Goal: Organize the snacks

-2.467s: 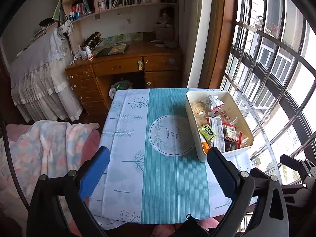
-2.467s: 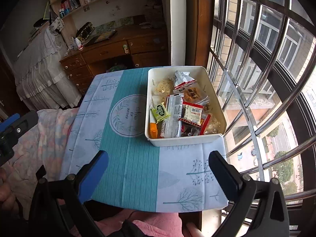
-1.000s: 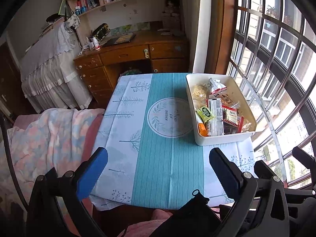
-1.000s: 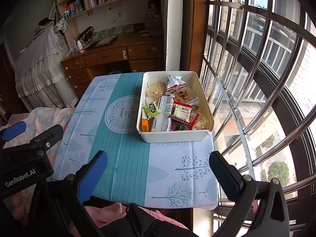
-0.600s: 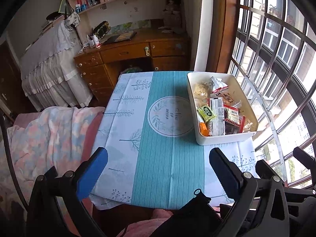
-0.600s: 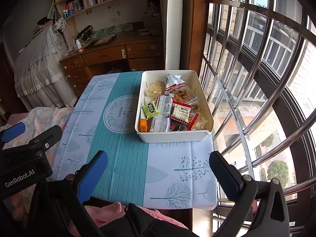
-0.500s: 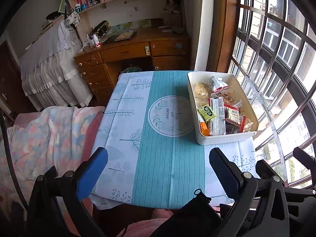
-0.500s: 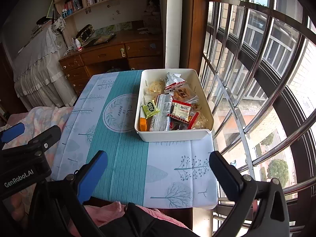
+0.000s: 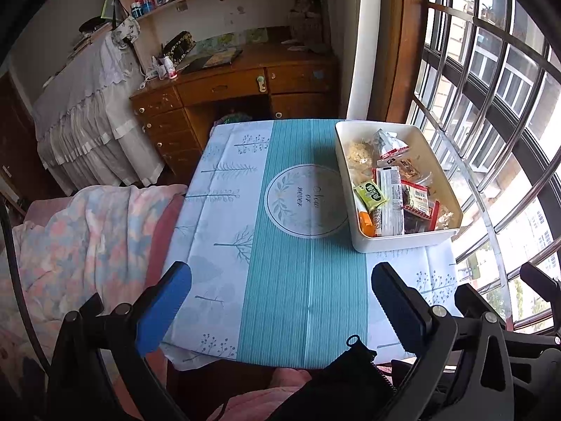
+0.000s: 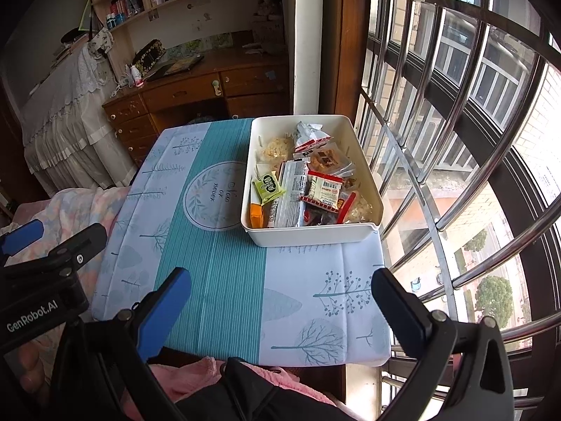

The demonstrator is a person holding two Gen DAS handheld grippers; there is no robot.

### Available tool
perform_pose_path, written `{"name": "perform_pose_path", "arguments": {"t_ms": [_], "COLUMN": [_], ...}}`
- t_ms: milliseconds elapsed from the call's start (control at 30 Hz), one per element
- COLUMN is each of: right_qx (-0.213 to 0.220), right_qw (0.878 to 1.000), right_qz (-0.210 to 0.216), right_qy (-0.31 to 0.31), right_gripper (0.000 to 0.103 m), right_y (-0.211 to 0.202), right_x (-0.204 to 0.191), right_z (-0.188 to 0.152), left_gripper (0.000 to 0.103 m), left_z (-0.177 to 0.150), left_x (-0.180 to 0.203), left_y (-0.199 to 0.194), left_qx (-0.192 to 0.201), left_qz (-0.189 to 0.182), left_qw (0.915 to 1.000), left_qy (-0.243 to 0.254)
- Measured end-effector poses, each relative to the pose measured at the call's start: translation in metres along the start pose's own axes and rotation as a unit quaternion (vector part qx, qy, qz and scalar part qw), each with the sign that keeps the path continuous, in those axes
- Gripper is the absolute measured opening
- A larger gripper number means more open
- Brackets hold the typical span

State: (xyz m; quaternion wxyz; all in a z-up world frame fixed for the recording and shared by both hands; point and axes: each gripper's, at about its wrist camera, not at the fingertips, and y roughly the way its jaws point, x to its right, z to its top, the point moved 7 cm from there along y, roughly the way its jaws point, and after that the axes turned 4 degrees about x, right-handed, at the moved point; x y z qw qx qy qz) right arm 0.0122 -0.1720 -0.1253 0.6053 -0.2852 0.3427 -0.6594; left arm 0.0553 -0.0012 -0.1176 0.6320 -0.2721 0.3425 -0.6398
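Observation:
A white rectangular bin [image 9: 403, 242] [image 10: 312, 236] stands on the right side of a small table, by the window. It holds several wrapped snacks, among them a green packet [image 9: 371, 194] [image 10: 268, 186], a silver bar [image 10: 292, 193] and a red-and-white packet [image 10: 324, 189]. My left gripper [image 9: 280, 301] is open and empty, held back over the table's near edge. My right gripper [image 10: 280, 301] is open and empty too, over the near right corner. Both are well short of the bin.
The table carries a teal and pale blue cloth [image 9: 280, 263]. A blanket-covered seat [image 9: 70, 238] lies to the left. A wooden desk [image 9: 228, 87] and bookshelves stand behind. Window bars [image 10: 455, 140] run close along the table's right side.
Both grippers have pulled back and risen slightly since 2.5 s ago, so the table and bin look smaller. In the last half second almost nothing has moved. Both stay open.

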Motion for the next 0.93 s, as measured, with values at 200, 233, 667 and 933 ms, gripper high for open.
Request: {"name": "perform_pose_path", "arguments": {"t_ms": [200,233,667,933], "right_qx": [-0.006,-0.006,-0.012,-0.016], "right_qw": [1.0,1.0,1.0,1.0], "right_qz": [-0.001,-0.001,-0.004,-0.007], "right_qy": [0.002,0.002,0.003,0.003], "right_gripper": [0.103,0.103,0.103,0.103], "right_y": [0.0018,0.0022,0.0058,0.0081], "right_x": [-0.0023,-0.0029,-0.0064,-0.008], "right_z": [-0.0012,-0.001,-0.0008,-0.0026], "left_gripper": [0.102,0.102,0.102,0.102], "left_z": [-0.0001,-0.0011,-0.0004,-0.0052], "left_x": [-0.001,-0.0024,-0.0036,-0.009], "left_y": [0.0013,0.0014,0.0041,0.0085], "left_qx": [-0.001,-0.001,-0.003,-0.01], "left_qz": [0.0,0.0,-0.002,-0.009], "left_qw": [1.0,1.0,1.0,0.9999], "left_qy": [0.001,0.001,0.001,0.005]}}
